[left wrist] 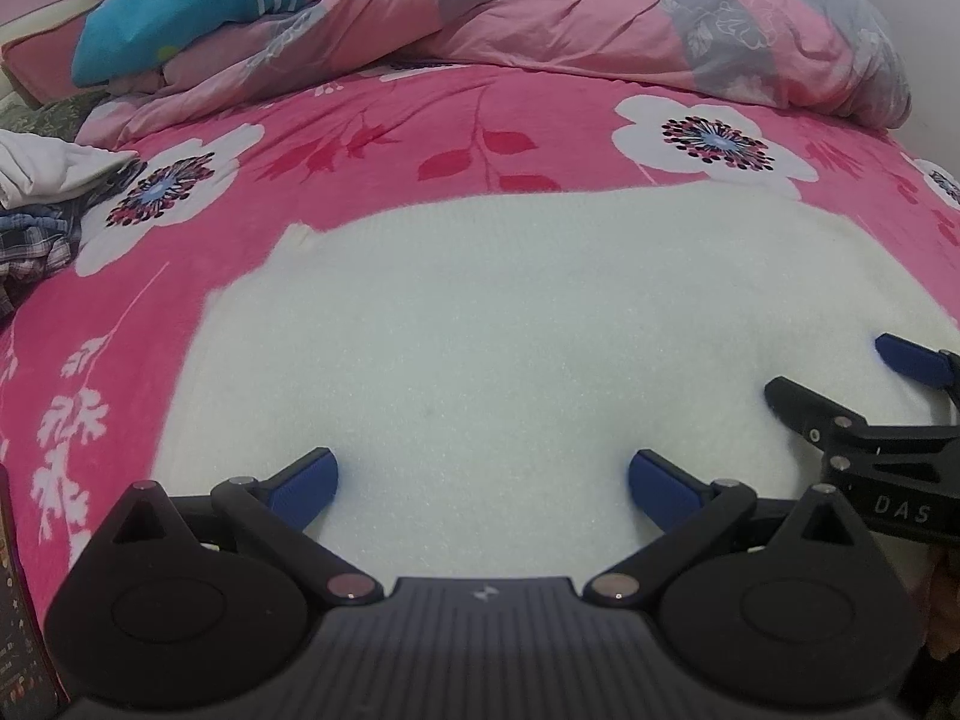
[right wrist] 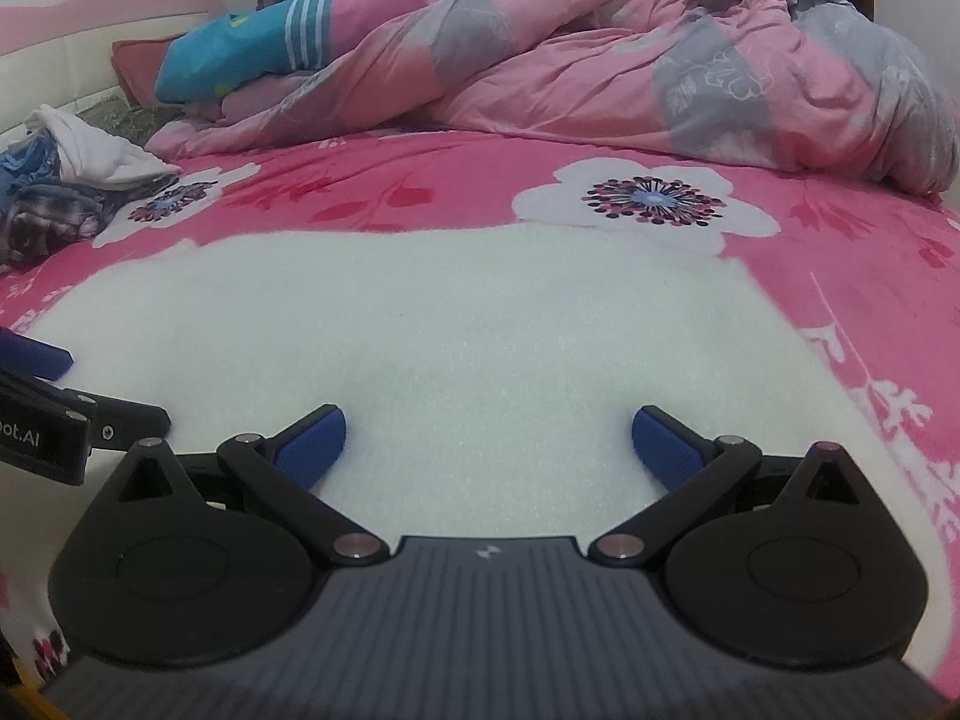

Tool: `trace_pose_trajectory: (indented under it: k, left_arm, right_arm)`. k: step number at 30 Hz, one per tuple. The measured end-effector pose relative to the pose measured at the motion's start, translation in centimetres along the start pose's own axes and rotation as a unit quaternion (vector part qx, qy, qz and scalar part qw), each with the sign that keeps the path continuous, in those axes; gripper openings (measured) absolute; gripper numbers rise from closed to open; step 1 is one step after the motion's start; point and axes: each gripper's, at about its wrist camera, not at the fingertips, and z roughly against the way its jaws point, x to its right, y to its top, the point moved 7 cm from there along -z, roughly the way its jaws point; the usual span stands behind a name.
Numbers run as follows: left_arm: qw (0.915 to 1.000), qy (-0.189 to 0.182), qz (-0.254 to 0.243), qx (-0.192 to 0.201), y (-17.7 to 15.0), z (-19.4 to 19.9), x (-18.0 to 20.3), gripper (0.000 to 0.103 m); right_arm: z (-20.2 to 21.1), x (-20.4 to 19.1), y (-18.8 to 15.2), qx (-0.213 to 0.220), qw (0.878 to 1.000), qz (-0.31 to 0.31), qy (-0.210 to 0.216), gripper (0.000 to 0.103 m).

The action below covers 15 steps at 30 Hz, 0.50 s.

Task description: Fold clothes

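A white fuzzy garment lies flat on the pink flowered bedsheet, folded into a wide rectangle. My left gripper hovers open over its near edge, blue pads wide apart, nothing between them. The right gripper shows at the right edge of the left wrist view, also over the garment. In the right wrist view the same white garment fills the middle, and my right gripper stands open above its near part. The left gripper's blue finger pokes in at the left edge.
A crumpled pink and grey quilt is heaped along the back of the bed, with a blue striped garment on it. At the left lie a white cloth and a plaid garment. Bare sheet lies right of the white garment.
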Motion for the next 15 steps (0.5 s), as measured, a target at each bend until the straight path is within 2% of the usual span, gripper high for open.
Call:
trace_pose_trajectory:
  k: [15]
  left_arm:
    - [1.0, 0.004, 0.002, 0.003, -0.05, -0.02, 0.05, 0.103]
  right_arm:
    - [-0.01, 0.06, -0.13, 0.009, 1.0, -0.002, -0.001, 0.102]
